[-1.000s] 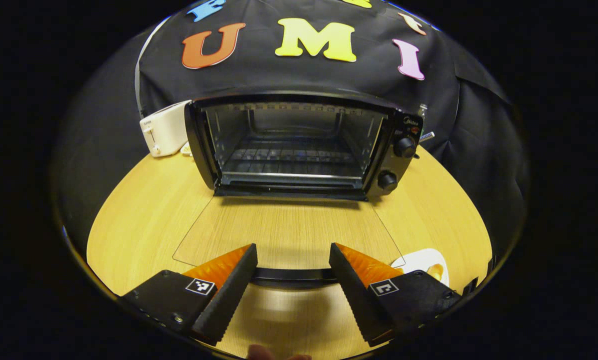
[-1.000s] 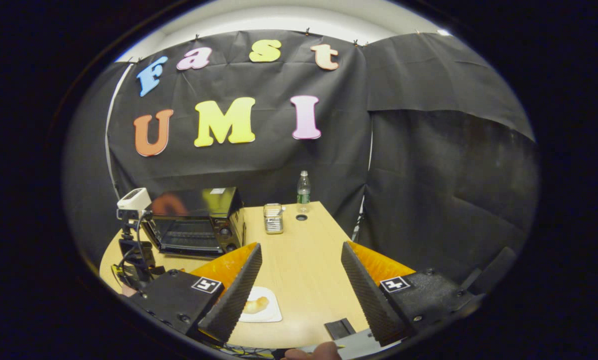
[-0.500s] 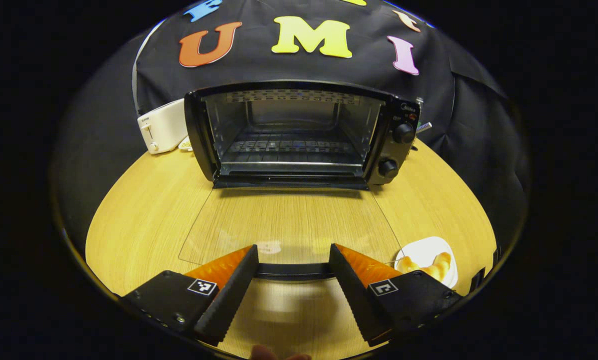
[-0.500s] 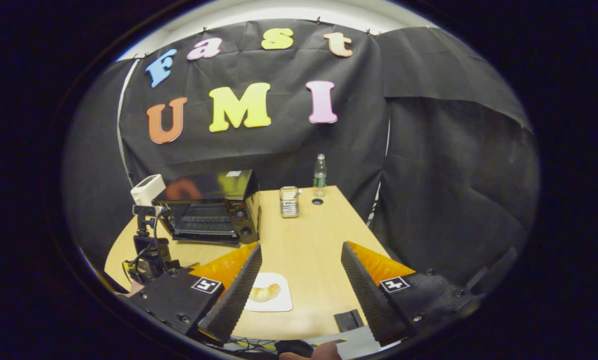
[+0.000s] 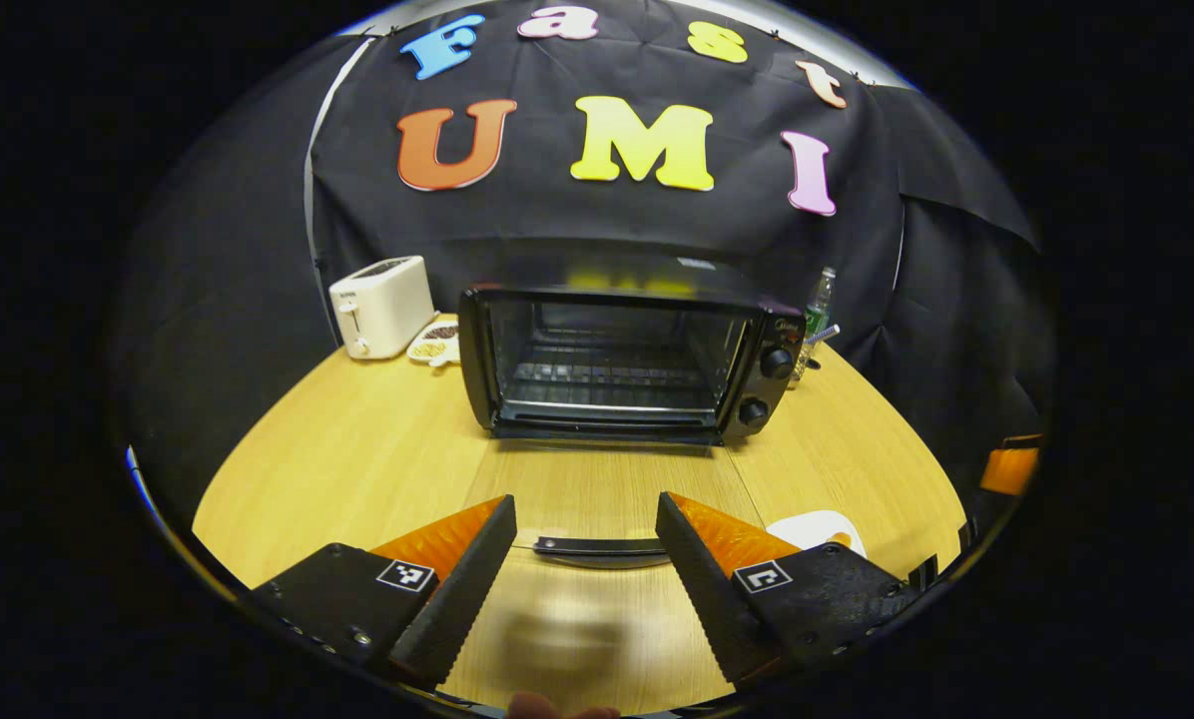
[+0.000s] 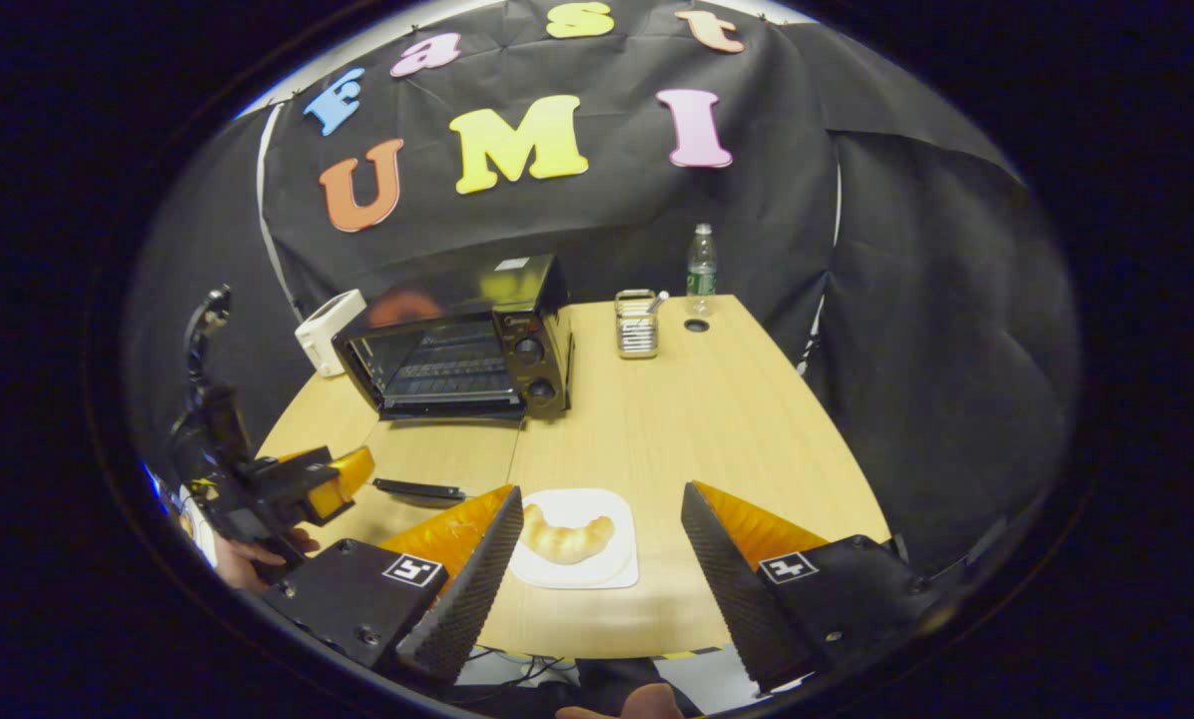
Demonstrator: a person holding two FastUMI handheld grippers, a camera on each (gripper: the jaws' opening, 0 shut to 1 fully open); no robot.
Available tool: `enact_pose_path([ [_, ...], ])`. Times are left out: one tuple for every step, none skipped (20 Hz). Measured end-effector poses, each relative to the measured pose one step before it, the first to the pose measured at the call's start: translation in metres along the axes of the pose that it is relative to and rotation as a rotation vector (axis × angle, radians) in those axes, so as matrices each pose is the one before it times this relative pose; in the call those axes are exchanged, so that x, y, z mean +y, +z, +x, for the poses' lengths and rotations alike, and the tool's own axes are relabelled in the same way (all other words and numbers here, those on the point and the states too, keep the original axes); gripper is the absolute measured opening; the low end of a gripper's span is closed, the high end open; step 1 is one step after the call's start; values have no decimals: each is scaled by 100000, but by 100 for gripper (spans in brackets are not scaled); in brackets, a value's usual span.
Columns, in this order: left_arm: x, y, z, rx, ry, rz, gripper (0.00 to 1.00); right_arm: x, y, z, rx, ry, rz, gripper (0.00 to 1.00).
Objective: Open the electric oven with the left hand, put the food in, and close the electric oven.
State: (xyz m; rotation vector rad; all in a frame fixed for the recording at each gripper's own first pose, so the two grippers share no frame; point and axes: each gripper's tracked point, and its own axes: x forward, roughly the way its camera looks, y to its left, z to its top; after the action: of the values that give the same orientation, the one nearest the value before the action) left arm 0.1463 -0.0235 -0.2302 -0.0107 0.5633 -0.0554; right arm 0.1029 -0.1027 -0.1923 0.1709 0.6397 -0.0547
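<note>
The left gripper [image 5: 585, 544] has its two fingers spread wide with nothing between them, and it has pulled back from the oven door's handle [image 5: 602, 548], which a second ago sat right at its fingertips and now lies a little beyond them, untouched; the right gripper [image 6: 597, 544] is likewise spread apart and empty, and has dipped from looking across the booth to hanging above the croissant [image 6: 566, 539]. The pull-back means the opening step looks done: the electric oven [image 5: 625, 361] stands at the back of the table [image 5: 357, 459] with its glass door [image 5: 607, 494] folded flat down onto the wood and its cavity exposed, so the next part of the job, by my reading, belongs to the right hand and the food. Inside the oven the wire rack [image 5: 612, 377] is bare. The croissant lies alone on a white plate [image 6: 612, 569] near the table's front edge, just right of the lowered door, directly between the right gripper's fingers in the right gripper view. At the back, a small metal basket [image 6: 636, 328] holds what seems to be a utensil, a water bottle [image 6: 698, 262] stands by it, and beside the white toaster [image 5: 380, 304] a small dish [image 5: 435, 345] holds something dark that I cannot make out
</note>
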Motion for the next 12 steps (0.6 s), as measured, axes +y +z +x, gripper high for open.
enact_pose_path([
  [-26,782,-1338,-2241,-445,-439,93,332,-601,700,2454,1516,960,98],
  [144,779,-1381,-1896,293,-1,93,204,-741,771,2855,1506,740,99],
  [493,676,-1425,-1297,1529,78,93,149,-821,1061,2820,1335,682,98],
  [514,651,-1328,-998,2266,-721,93,168,-628,966,2362,1229,184,99],
  [305,608,-1183,-1050,1804,-1866,93,113,-662,920,2675,680,-480,97],
  [106,599,-1136,-1061,1359,-2506,93,-10,-573,1180,2336,1040,127,96],
  [-13,307,-912,-755,1354,-2419,93,-61,-572,1103,2737,960,500,90],
  [76,343,-850,-328,817,-1877,93,-96,-584,1170,2688,598,1238,90],
  [47,333,-565,-183,393,-1326,93,-138,-572,1028,2370,474,1504,88],
  [131,391,-231,-84,562,-494,93,-102,-402,723,2021,342,1410,88],
  [278,124,-405,326,1129,78,93,8,-439,568,1473,562,1533,87],
  [588,84,-503,302,1473,271,93,-100,-401,531,1245,145,1341,86],
])
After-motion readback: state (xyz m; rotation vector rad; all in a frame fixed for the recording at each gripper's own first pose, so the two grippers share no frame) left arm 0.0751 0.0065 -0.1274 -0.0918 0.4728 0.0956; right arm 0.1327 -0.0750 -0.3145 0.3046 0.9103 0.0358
